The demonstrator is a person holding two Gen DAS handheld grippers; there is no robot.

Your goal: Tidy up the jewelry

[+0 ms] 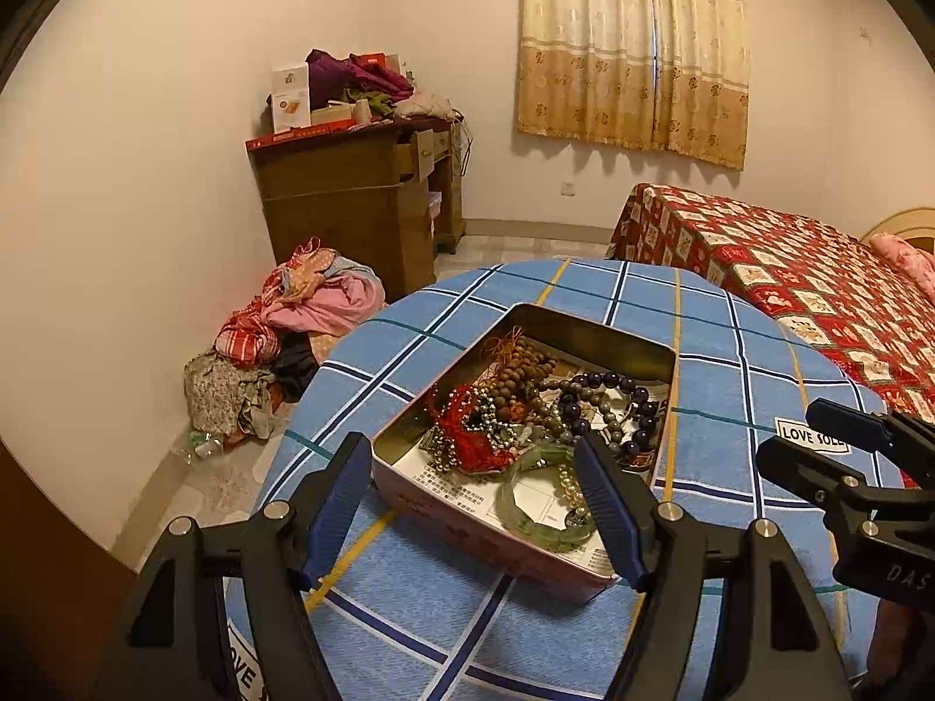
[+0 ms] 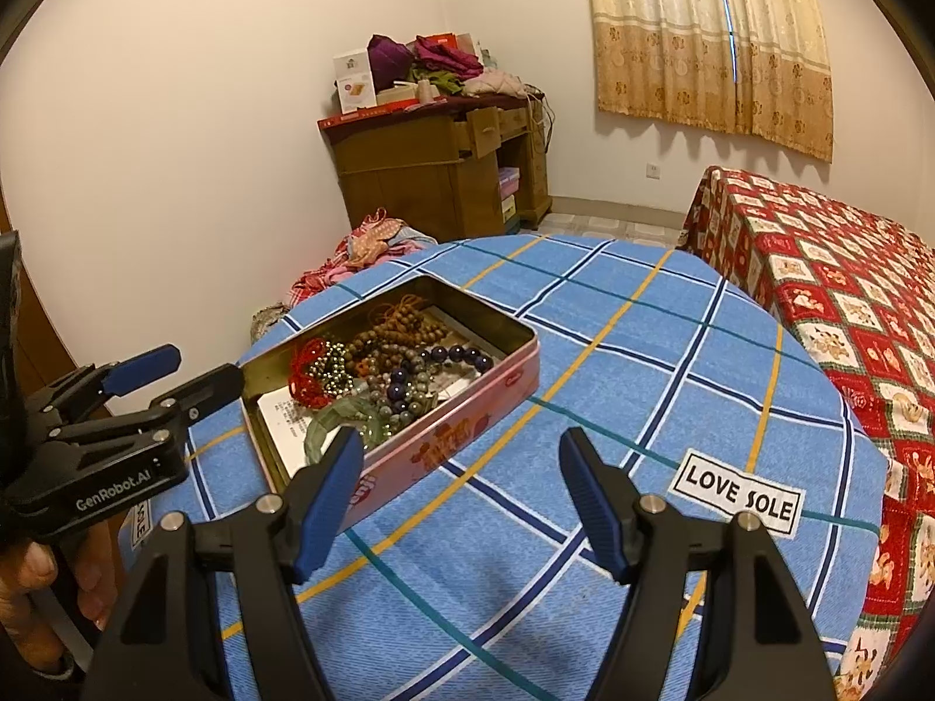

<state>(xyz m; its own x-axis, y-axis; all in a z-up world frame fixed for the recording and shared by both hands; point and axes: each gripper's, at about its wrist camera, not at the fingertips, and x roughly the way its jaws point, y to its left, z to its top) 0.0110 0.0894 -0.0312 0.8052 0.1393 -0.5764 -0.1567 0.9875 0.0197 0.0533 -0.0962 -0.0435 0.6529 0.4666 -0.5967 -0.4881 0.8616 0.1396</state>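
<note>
1. Centrally, on a round table under a blue plaid cloth (image 2: 584,350), sits a lidless pink tin (image 2: 444,438) holding the jewelry.
2. Inside the tin lies a tangle: a red beaded piece (image 1: 467,438), brown wooden beads (image 1: 526,362), a dark purple bead bracelet (image 1: 608,403), a pale green bangle (image 1: 543,496) nearest the camera, and printed paper (image 2: 280,415) underneath.
3. Just before the tin's near wall hovers the left gripper (image 1: 473,502), its blue-padded jaws spread wide with nothing between the pads; it touches nothing.
4. To the right of the tin, the right gripper (image 2: 461,496) hangs over bare cloth, jaws likewise apart and empty, near a "LOVE SOLE" label (image 2: 739,499).
5. Fingers of the person's left hand (image 2: 35,584) wrap that gripper's handle.
6. Beyond stand a wooden dresser (image 1: 350,198) piled with fabric, a clothes heap (image 1: 292,315) on the floor, a curtain (image 1: 631,47), and a bed with a red patterned cover (image 1: 789,280).
</note>
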